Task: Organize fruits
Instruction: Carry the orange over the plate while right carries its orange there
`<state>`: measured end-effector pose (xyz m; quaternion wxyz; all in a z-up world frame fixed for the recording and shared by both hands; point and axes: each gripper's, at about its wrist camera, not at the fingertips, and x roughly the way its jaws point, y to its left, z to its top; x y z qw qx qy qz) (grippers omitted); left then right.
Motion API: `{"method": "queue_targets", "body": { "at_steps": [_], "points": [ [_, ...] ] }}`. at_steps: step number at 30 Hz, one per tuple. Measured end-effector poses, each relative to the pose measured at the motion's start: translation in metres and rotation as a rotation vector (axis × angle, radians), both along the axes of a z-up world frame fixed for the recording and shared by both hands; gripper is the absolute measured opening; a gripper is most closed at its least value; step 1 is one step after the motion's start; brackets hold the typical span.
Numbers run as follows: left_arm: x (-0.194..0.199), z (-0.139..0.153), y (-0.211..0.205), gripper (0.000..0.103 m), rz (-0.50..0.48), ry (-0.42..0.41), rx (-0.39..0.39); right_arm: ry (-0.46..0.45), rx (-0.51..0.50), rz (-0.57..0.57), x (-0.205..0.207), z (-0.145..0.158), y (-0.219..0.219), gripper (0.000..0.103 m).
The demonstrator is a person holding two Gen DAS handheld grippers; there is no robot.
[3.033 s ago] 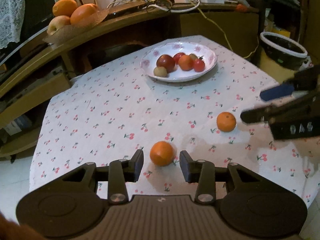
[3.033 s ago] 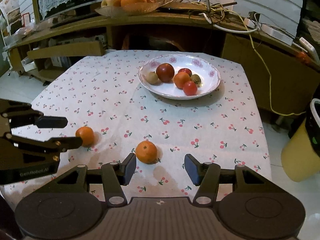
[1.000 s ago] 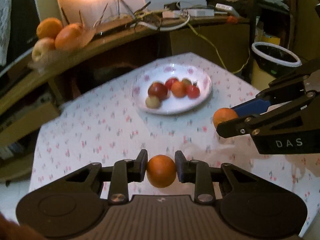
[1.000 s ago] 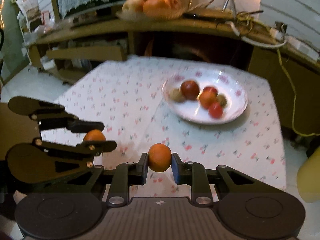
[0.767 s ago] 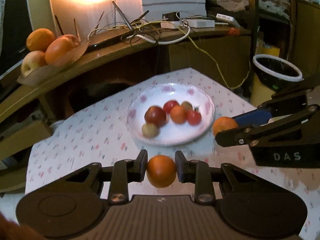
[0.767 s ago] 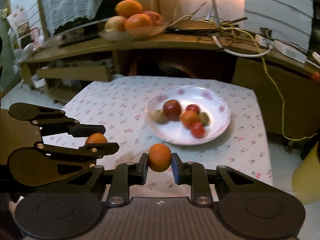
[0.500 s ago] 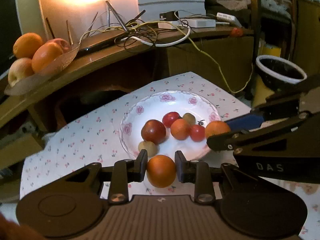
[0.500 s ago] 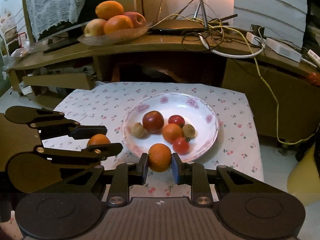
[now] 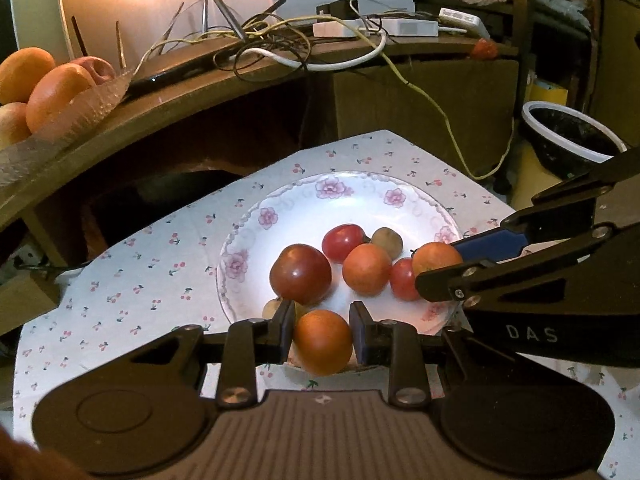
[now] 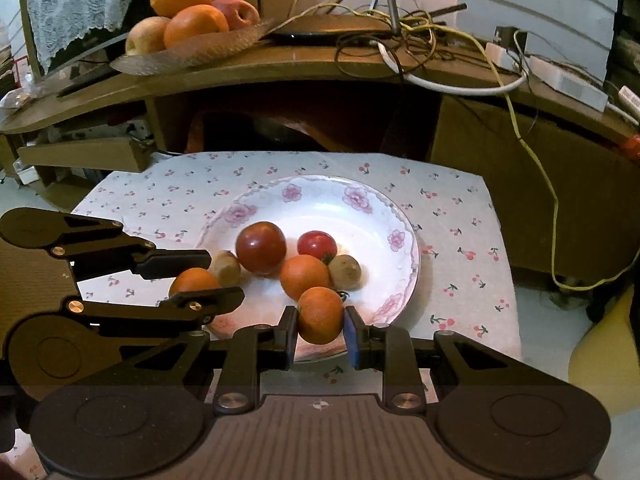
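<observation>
My left gripper [image 9: 322, 334] is shut on an orange [image 9: 323, 342] and holds it over the near rim of the white flowered plate [image 9: 360, 196]. My right gripper [image 10: 320, 330] is shut on a second orange [image 10: 320, 314], over the plate's [image 10: 320, 194] near edge. The plate holds a dark red apple [image 9: 301, 274], a small orange [image 9: 366, 269], two red tomatoes and two small brown fruits. Each gripper shows in the other's view: the right gripper [image 9: 438, 261] with its orange, the left gripper [image 10: 196, 276] with its orange.
The plate sits on a table with a cherry-print cloth [image 10: 452, 220]. Behind it stands a curved wooden shelf [image 10: 280, 68] with a dish of oranges and apples [image 10: 188, 24] and tangled cables [image 10: 420, 40]. A white-rimmed bin [image 9: 568, 136] stands at the right.
Both grippers closed on the two oranges from the cloth, lifted them and carried them forward to the plate. They now hang over its near edge, closer than half a second ago.
</observation>
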<state>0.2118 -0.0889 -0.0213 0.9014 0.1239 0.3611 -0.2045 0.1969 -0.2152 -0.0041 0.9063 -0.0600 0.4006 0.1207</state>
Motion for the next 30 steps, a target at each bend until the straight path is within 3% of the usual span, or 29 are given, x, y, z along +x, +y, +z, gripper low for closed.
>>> {"method": "queue_targets", "body": {
  "at_steps": [18, 30],
  "points": [
    [0.003, -0.008, -0.007, 0.035, -0.032, -0.055, 0.054, 0.016, -0.035, 0.042, 0.004, -0.008, 0.001, 0.025],
    [0.008, -0.010, -0.008, 0.033, -0.024, -0.077, 0.054, 0.007, -0.026, 0.005, 0.019, -0.016, -0.002, 0.027]
  ]
}}
